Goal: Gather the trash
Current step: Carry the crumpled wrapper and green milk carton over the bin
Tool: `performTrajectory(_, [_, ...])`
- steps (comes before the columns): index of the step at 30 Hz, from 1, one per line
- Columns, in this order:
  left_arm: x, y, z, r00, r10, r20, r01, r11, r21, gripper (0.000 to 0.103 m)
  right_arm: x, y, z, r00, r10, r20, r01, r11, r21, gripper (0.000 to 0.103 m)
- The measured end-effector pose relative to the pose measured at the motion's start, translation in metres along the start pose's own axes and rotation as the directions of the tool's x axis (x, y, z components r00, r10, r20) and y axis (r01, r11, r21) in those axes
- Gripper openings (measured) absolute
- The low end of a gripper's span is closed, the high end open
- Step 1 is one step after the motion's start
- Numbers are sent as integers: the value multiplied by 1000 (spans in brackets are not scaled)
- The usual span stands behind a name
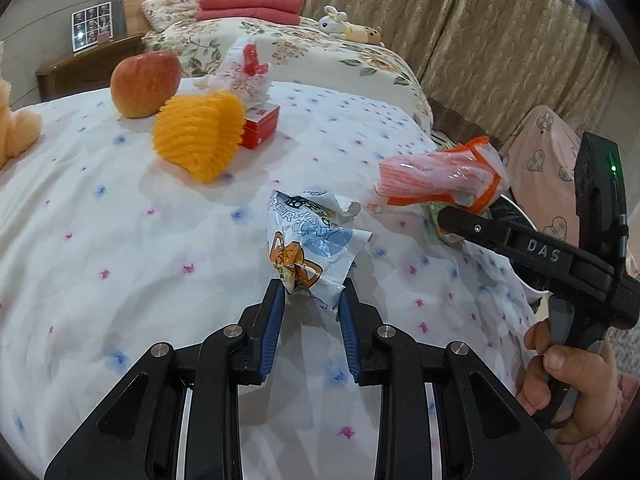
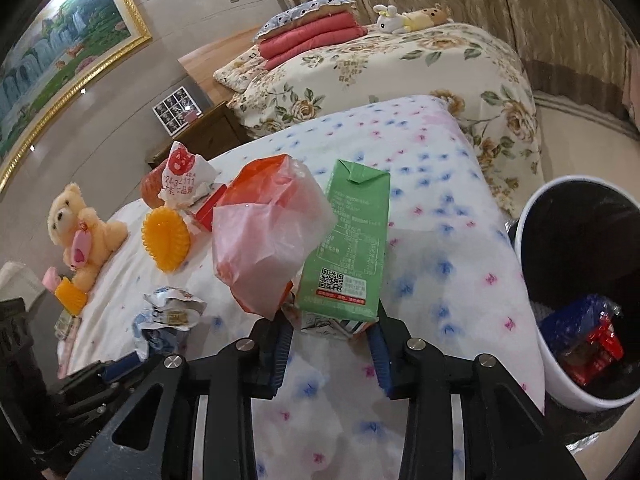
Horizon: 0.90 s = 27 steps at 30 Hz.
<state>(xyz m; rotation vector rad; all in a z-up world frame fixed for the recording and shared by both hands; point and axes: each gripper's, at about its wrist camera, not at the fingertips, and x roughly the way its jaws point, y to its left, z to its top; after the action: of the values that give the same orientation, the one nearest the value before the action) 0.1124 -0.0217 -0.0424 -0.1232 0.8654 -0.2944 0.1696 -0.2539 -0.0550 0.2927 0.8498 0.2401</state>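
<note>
Bed edge right of fingers; left gripper clamps crumpled wrapper; right gripper grips green carton and orange bag.

A home bedroom: floral bed, curtains, framed painting

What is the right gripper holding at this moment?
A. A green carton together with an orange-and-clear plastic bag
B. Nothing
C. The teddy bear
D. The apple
A: in the right wrist view, the right gripper is closed on the green carton, with the orange-and-clear plastic bag pinched beside it.
</note>
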Motion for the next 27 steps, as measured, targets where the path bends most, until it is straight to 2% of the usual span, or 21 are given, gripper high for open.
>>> performTrajectory(1, [0, 0, 0, 1000, 0, -1, 0, 1000, 2, 26, -1, 0, -1, 1000, -9, 4, 9, 1000, -1, 47])
performTrajectory(7, [-1, 1, -2, 1000, -1, -4, 1, 1000, -6, 26, -5, 3, -1, 999, -32, 30, 33, 999, -16, 47])
performTrajectory(9, [-3, 2, -3, 1000, -2, 2, 2, 1000, -6, 26, -2, 8, 1, 999, -34, 25, 35, 999, -36, 44])
performTrajectory(11, [-4, 3, -4, 1000, -1, 2, 1, 1000, -9, 26, -3, 19, 3, 999, -24, 32, 26, 997, -75, 36])
performTrajectory(15, [-5, 5, -6, 1000, -3, 0, 3, 1000, -19, 26, -3, 35, 3, 999, -12, 45, 18, 992, -127, 35])
performTrajectory(19, [-6, 2, -7, 1000, -13, -1, 13, 1000, -15, 26, -4, 27, -3, 999, -24, 36, 27, 993, -112, 31])
performTrajectory(27, [-5, -20, -6, 999, -54, 0, 54, 998, 22, 26, -31, 5, -8, 997, -46, 63, 51, 996, -78, 31])
